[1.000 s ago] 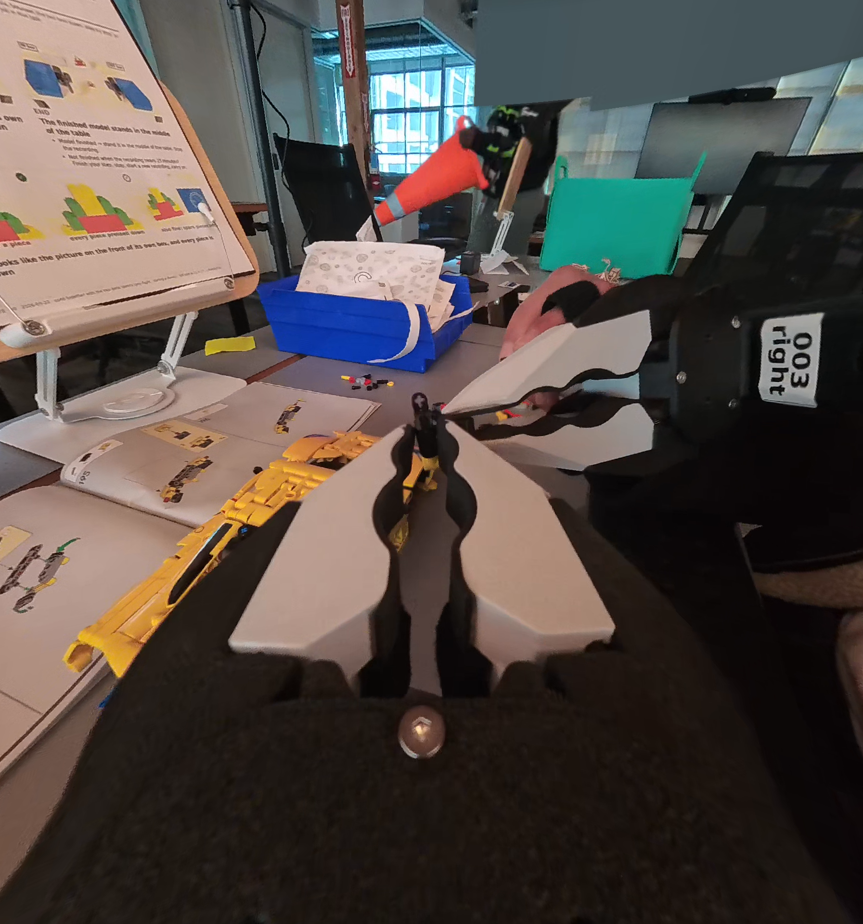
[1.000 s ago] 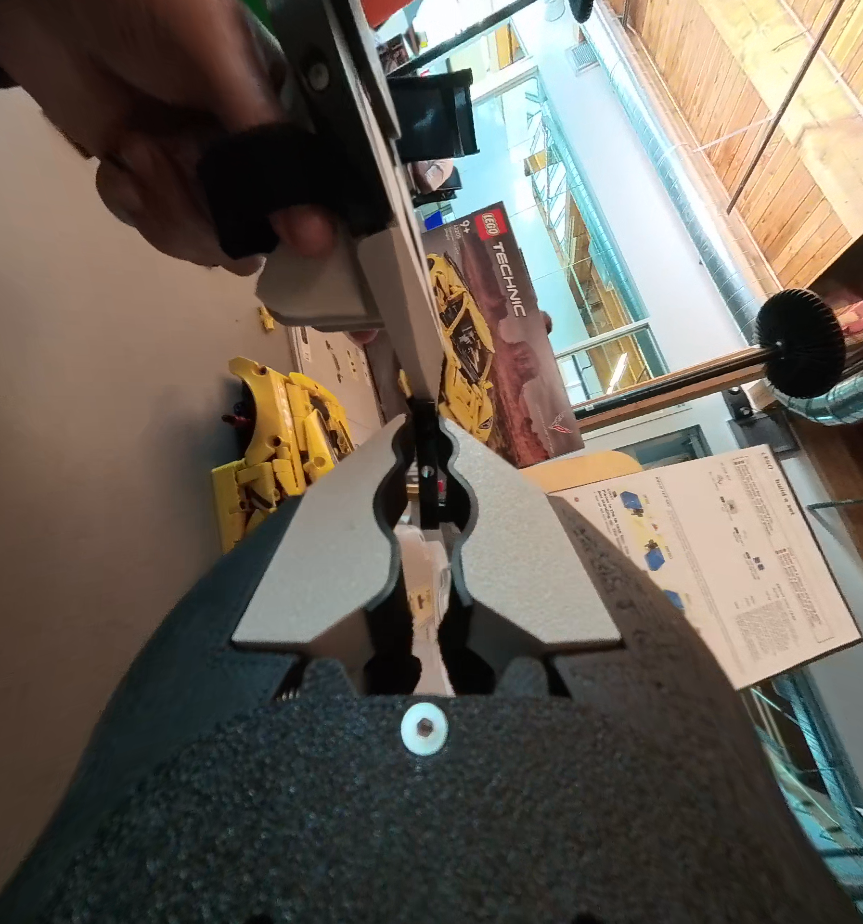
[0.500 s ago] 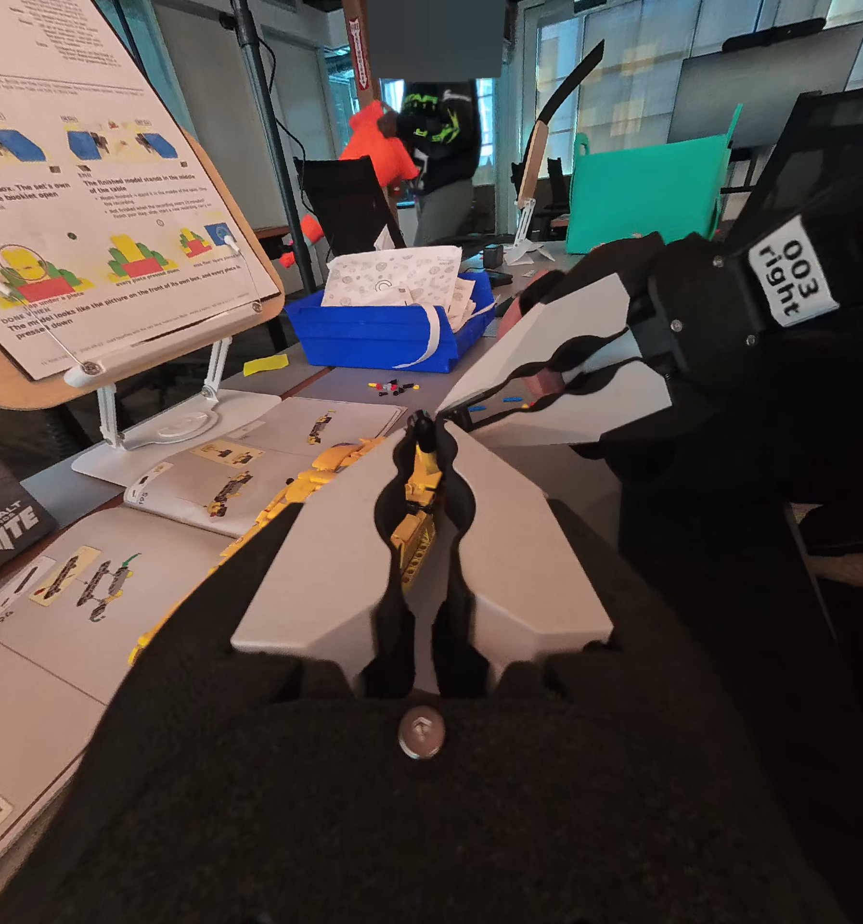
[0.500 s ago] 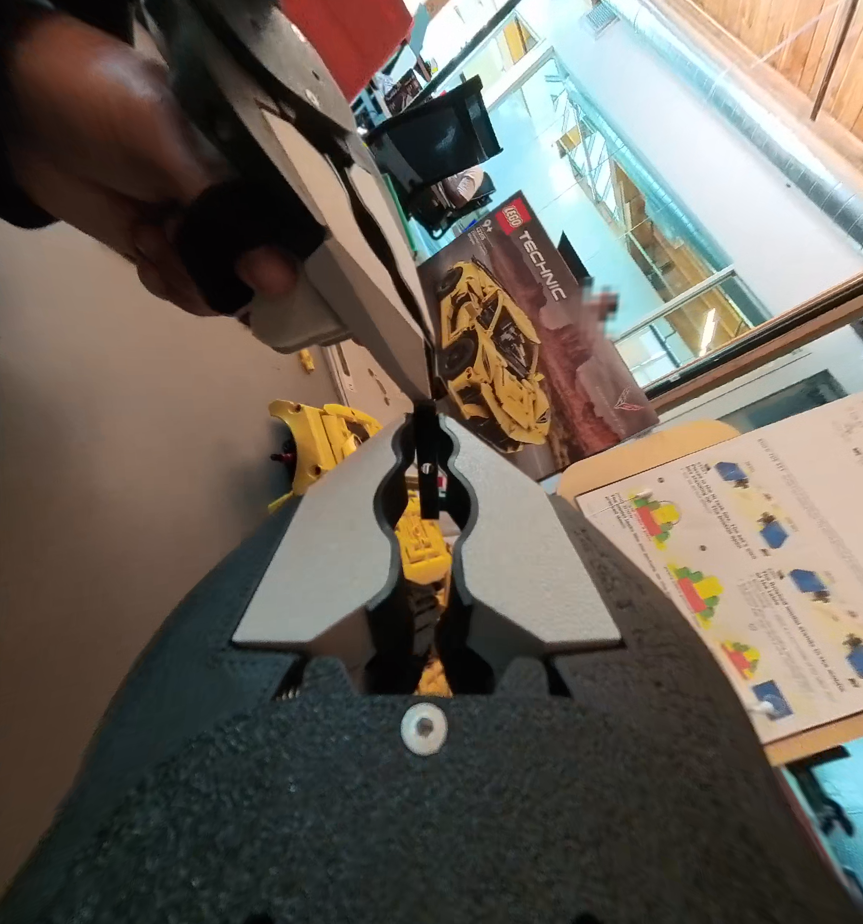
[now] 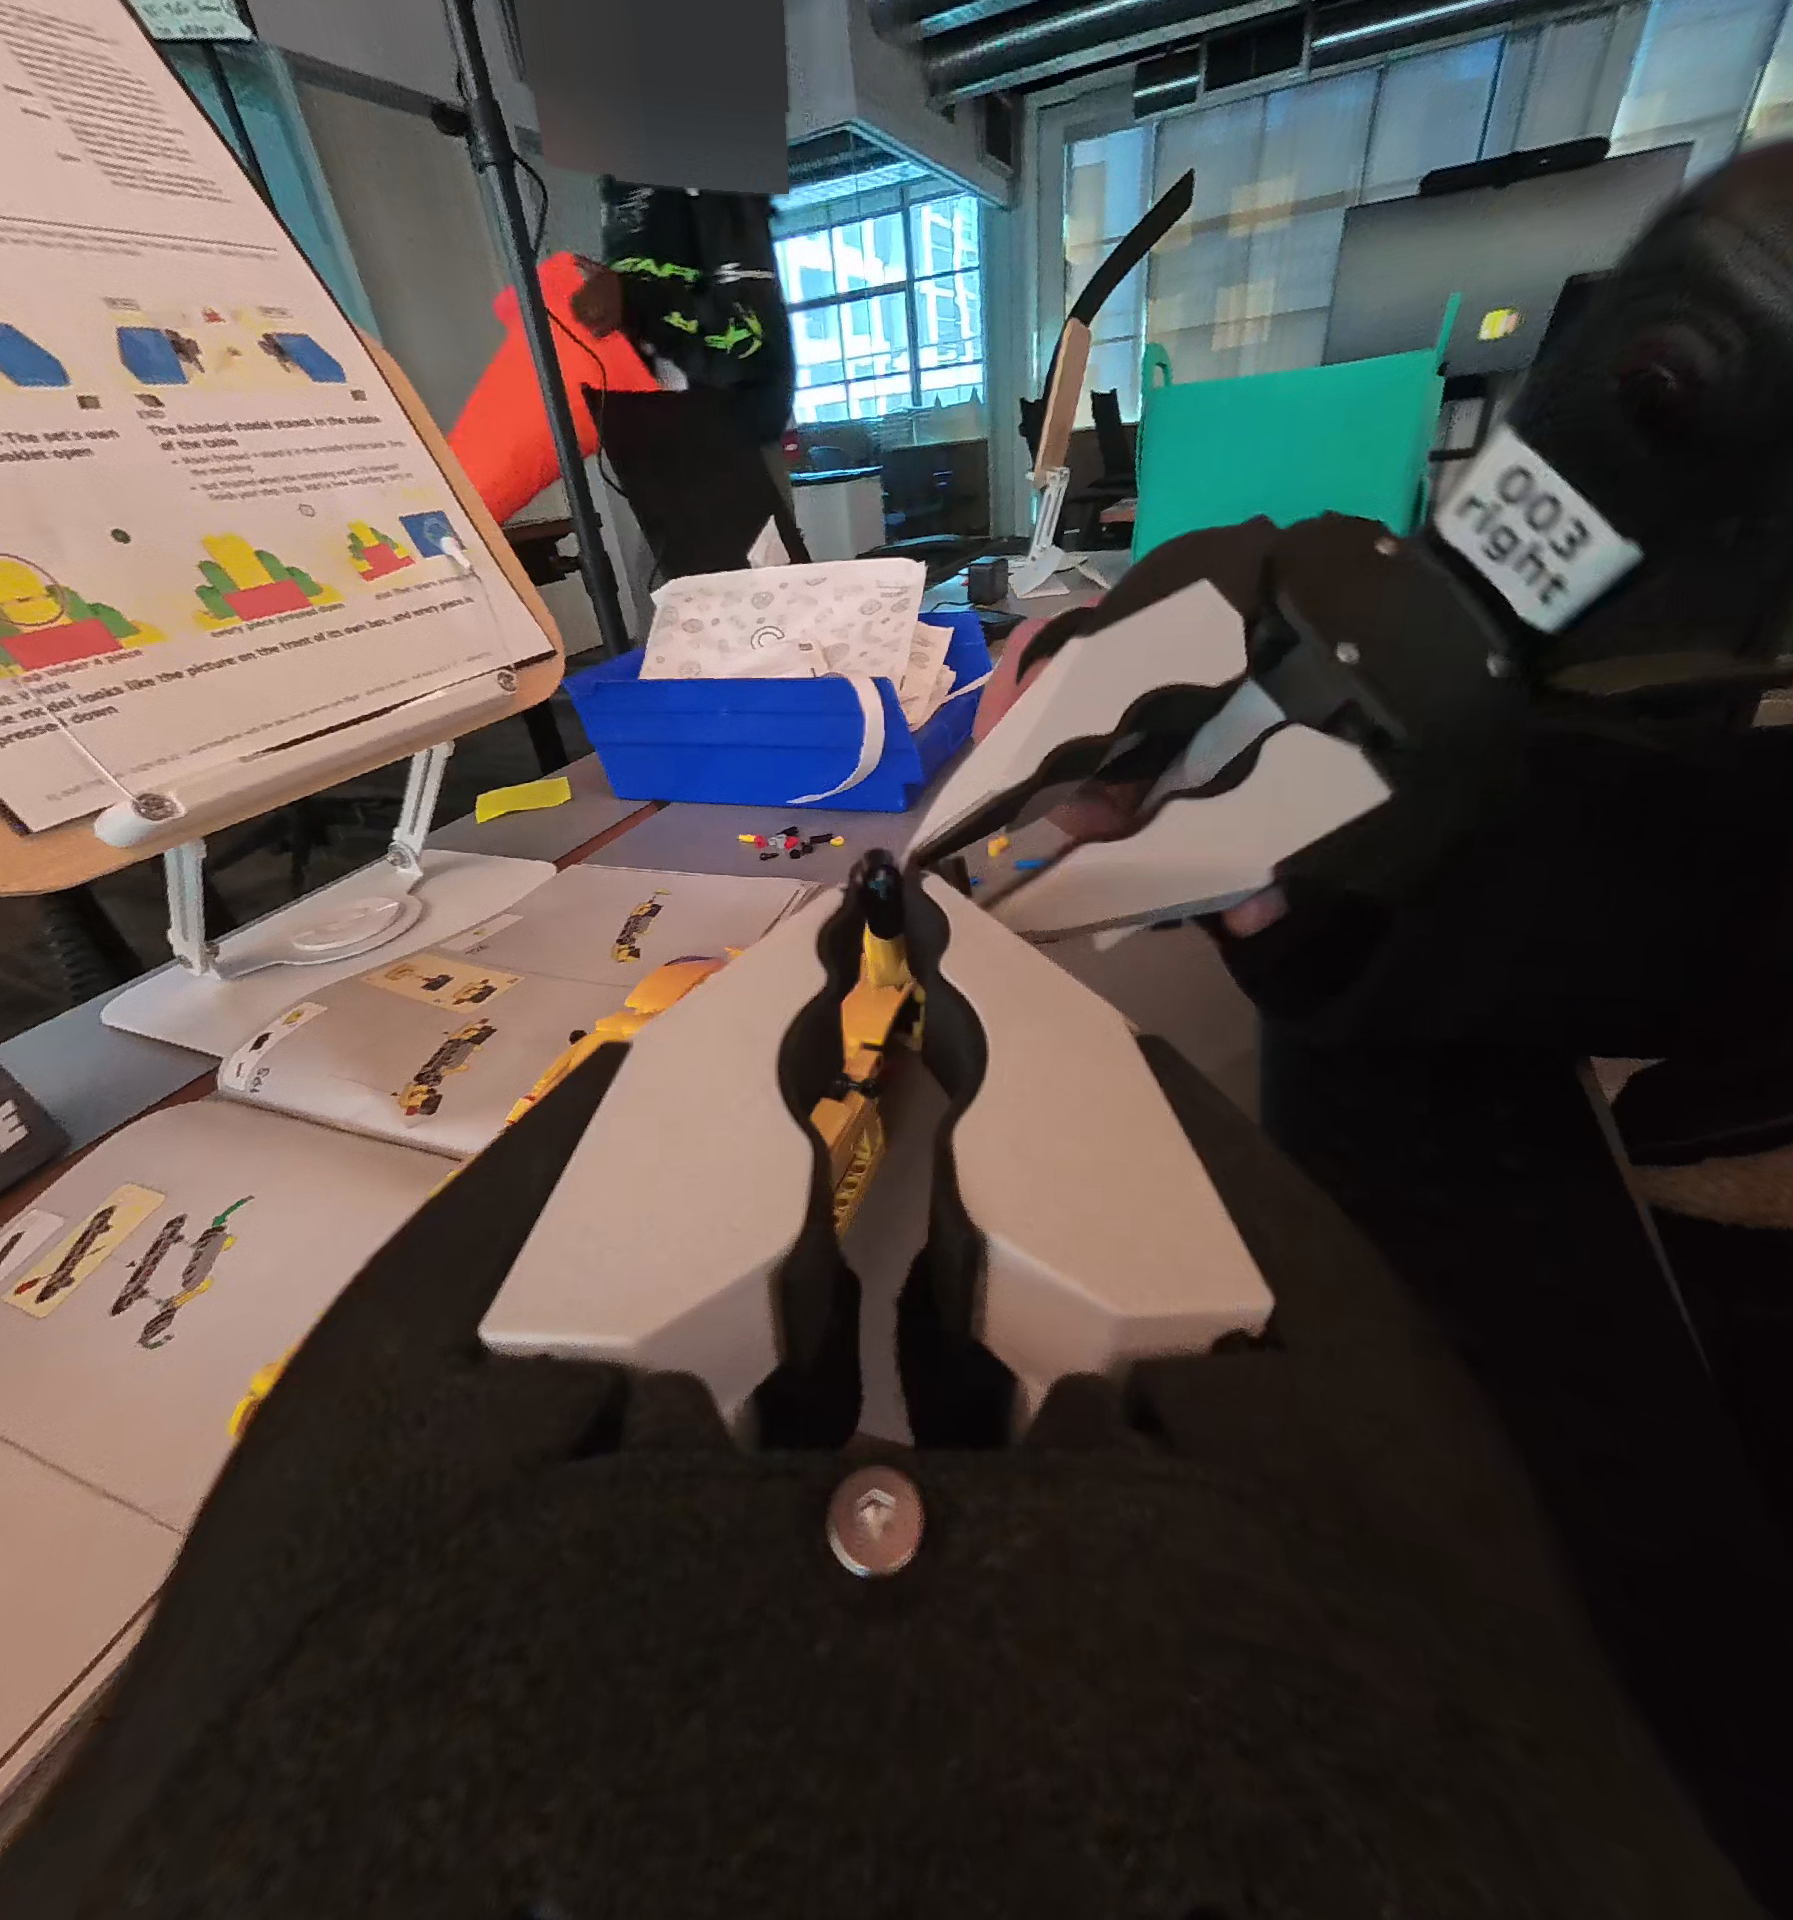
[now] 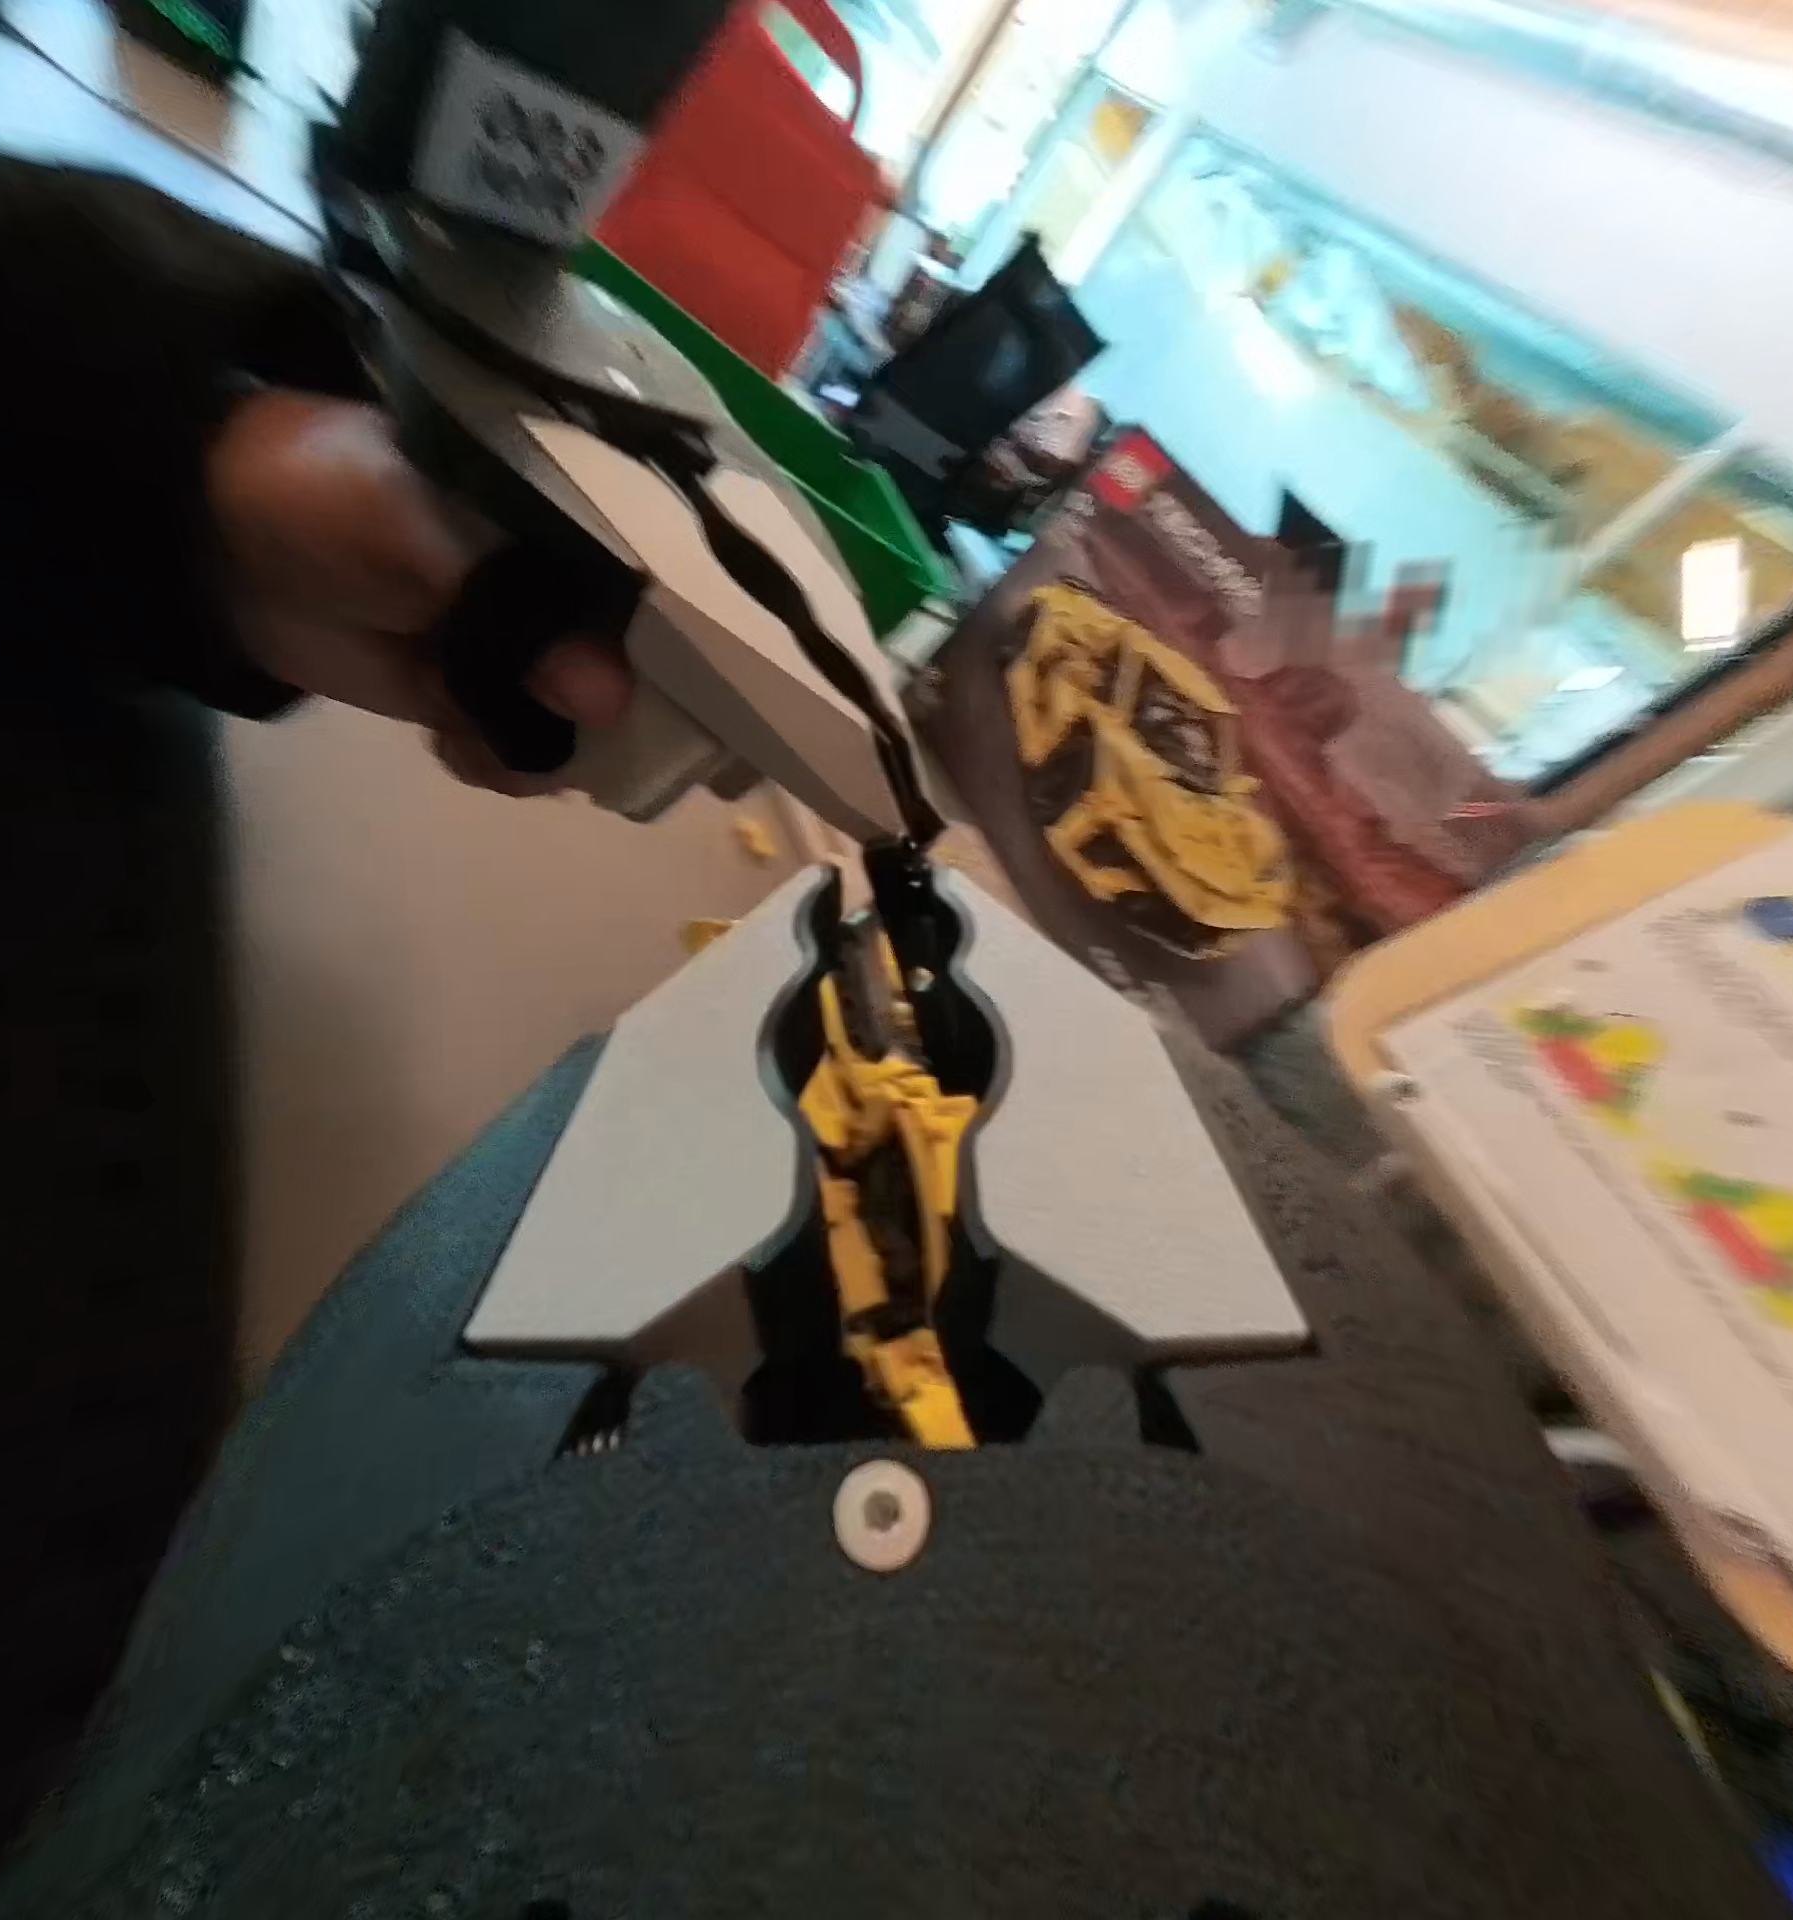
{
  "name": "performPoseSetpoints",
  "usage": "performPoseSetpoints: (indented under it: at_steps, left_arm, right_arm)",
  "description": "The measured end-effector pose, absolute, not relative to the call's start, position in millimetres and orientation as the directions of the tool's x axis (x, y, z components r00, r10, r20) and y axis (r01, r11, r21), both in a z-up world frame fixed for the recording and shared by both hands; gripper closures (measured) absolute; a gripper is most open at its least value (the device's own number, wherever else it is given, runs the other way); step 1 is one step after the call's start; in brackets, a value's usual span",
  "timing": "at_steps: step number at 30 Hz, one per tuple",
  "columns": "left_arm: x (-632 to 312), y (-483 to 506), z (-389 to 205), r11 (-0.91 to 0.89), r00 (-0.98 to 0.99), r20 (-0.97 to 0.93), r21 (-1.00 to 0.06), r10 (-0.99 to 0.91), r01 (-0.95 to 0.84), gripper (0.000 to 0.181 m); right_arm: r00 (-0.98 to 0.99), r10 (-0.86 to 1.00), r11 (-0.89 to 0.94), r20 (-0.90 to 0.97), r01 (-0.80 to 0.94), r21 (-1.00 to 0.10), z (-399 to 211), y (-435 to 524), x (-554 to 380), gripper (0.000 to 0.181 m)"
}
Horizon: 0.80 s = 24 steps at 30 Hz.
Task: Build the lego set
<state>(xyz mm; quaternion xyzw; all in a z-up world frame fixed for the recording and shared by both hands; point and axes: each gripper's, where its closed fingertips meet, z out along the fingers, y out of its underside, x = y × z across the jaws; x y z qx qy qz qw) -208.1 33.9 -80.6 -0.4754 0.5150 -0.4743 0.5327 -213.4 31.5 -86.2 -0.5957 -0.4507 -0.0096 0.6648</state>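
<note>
My left gripper (image 5: 879, 883) is shut on a small black lego piece (image 5: 879, 896), held above the table. My right gripper (image 6: 897, 894) is shut on a thin black lego piece (image 6: 907, 920). The two grippers meet tip to tip: the right gripper (image 5: 923, 857) comes in from the right in the left wrist view, and the left gripper (image 6: 907, 821) comes from the upper left in the right wrist view. The yellow lego car model (image 5: 663, 992) lies on the table under both grippers and shows through the right gripper's jaws (image 6: 887, 1153). The right wrist view is blurred.
An open instruction booklet (image 5: 383, 1039) lies on the table at the left, behind it a sheet on a white stand (image 5: 206, 540). A blue bin (image 5: 757, 743) with paper bags stands behind. Loose small pieces (image 5: 788, 842) lie near it. The lego box (image 6: 1172, 727) stands beyond the model. Both grippers' tips are close together, under 4 cm apart.
Both grippers stay shut and tip to tip. The right gripper has swung and tilted, so the yellow model now shows under its jaws. The left view has shifted slightly to the right.
</note>
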Motion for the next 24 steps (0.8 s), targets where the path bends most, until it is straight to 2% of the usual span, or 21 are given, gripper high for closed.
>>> performPoseSetpoints:
  at_steps: [2, 3, 4, 5, 6, 9, 14, 21, 24]
  left_arm:
    - [-210, 26, -76, 0.102, -0.034, -0.104, -0.993, -0.994, 0.051, 0.175]
    - [-211, 20, -72, 0.105, -0.066, -0.111, -0.991, -0.992, 0.08, 0.175]
    - [-213, 11, -69, 0.107, -0.112, -0.119, -0.988, -0.986, 0.109, 0.175]
    - [-213, 4, -67, 0.108, -0.15, -0.127, -0.986, -0.981, 0.13, 0.175]
    - [-214, -2, -66, 0.115, -0.172, -0.139, -0.983, -0.975, 0.142, 0.175]
    - [-214, -18, -68, 0.128, -0.245, -0.163, -0.98, -0.956, 0.153, 0.175]
    - [-212, -32, -74, 0.149, -0.306, -0.186, -0.979, -0.934, 0.141, 0.175]
    - [-211, -34, -78, 0.141, -0.321, -0.174, -0.982, -0.931, 0.124, 0.174]
    - [-212, -31, -80, 0.064, -0.34, -0.091, -0.994, -0.936, 0.09, 0.174]
  right_arm:
    - [0.581, 0.666, 0.257, 0.467, 0.409, -0.876, -75, 18, -214, 0.146]
    - [0.568, 0.72, 0.244, 0.399, 0.331, -0.911, -66, 10, -212, 0.144]
    - [0.524, 0.784, 0.218, 0.333, 0.27, -0.938, -62, 2, -212, 0.154]
    - [0.48, 0.833, 0.178, 0.276, 0.239, -0.954, -62, -5, -212, 0.151]
    - [0.466, 0.851, 0.144, 0.243, 0.238, -0.961, -65, -6, -209, 0.143]
    - [0.408, 0.889, 0.105, 0.206, 0.257, -0.961, -77, -13, -209, 0.144]
    - [0.298, 0.947, 0.058, 0.116, 0.196, -0.979, -82, -28, -218, 0.162]
    - [0.271, 0.959, 0.029, 0.085, 0.205, -0.978, -87, -31, -218, 0.162]
    - [0.263, 0.961, 0.02, 0.086, 0.247, -0.969, -88, -28, -217, 0.162]
